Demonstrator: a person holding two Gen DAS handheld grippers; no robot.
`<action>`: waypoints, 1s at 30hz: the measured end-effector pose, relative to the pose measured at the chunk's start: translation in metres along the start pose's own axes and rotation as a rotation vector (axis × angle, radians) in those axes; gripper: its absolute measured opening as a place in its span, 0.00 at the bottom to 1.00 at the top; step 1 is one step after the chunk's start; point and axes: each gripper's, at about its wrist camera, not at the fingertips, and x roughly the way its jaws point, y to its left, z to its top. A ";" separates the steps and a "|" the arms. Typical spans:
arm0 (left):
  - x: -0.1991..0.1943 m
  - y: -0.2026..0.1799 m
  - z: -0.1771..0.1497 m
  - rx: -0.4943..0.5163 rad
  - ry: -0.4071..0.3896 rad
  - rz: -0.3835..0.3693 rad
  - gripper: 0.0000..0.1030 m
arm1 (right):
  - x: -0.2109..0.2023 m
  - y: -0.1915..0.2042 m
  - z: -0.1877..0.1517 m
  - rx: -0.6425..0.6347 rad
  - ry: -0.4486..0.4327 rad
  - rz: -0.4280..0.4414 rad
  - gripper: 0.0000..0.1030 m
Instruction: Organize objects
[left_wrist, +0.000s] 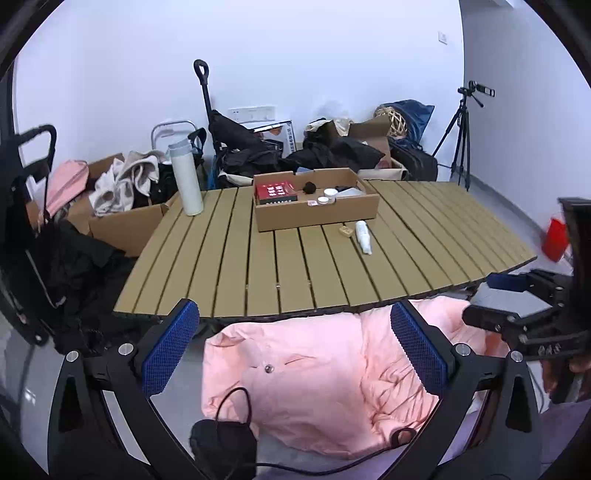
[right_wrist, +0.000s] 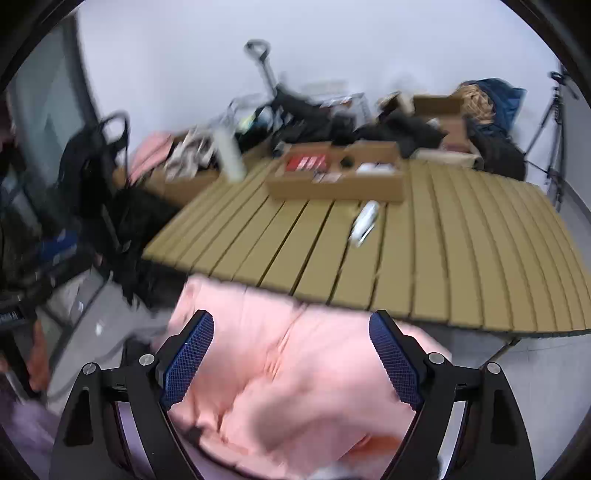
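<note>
A shallow cardboard box (left_wrist: 316, 212) sits on the slatted tan table (left_wrist: 258, 273), holding a red box (left_wrist: 275, 192), a black ball (left_wrist: 308, 187) and white lids (left_wrist: 327, 195). A small white bottle (left_wrist: 363, 236) lies on its side in front of the box, with a small tan block (left_wrist: 346, 230) next to it. My left gripper (left_wrist: 295, 336) is open and empty, off the table's near edge and above a pink jacket (left_wrist: 314, 391). My right gripper (right_wrist: 291, 354) is also open and empty over the same jacket (right_wrist: 280, 376). The right wrist view is blurred. The box (right_wrist: 336, 184) and the bottle (right_wrist: 364, 221) show there too.
A tall white flask (left_wrist: 186, 177) stands at the table's far left corner. Cardboard boxes of clothes (left_wrist: 122, 192), dark bags (left_wrist: 243, 147) and a cart handle (left_wrist: 202, 85) crowd the floor behind the table. A tripod (left_wrist: 461, 140) stands at the right. A black cable (left_wrist: 236, 413) lies on the jacket.
</note>
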 end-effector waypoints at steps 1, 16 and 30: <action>-0.001 0.000 0.001 -0.009 -0.004 0.003 1.00 | -0.002 0.005 0.000 -0.018 -0.011 -0.010 0.86; 0.061 0.007 -0.023 -0.040 0.096 -0.056 1.00 | 0.039 -0.009 -0.012 -0.095 -0.010 -0.242 0.87; 0.250 -0.001 0.036 -0.107 0.229 -0.161 1.00 | 0.208 -0.101 0.095 0.033 0.124 -0.183 0.84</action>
